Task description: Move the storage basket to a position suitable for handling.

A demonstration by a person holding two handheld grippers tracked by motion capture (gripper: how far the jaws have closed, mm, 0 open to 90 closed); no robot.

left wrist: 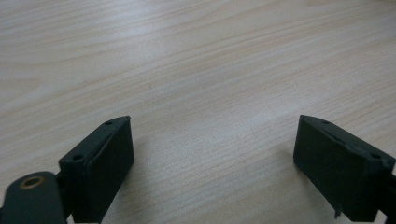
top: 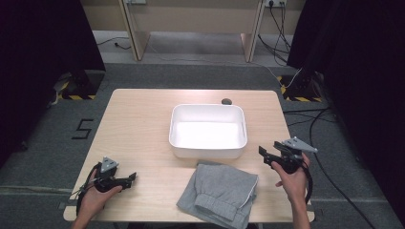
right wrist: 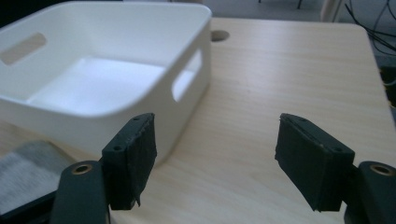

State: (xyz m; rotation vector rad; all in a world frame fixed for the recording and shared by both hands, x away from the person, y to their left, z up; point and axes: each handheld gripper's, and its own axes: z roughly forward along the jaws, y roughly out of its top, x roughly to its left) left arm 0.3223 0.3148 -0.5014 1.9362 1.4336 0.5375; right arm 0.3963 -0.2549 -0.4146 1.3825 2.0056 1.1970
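Both tongs released: left tongs wide over bare table; right tongs wide beside white bin.

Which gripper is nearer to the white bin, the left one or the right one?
Right. The right gripper is just beside the white bin; the left gripper is farther off.

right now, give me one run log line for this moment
left gripper: open, over bare table | right gripper: open, beside white bin | grey garment: folded, untouched | bin: empty

Folded grey garment cut off at bottom edge, white bin's left side cropped
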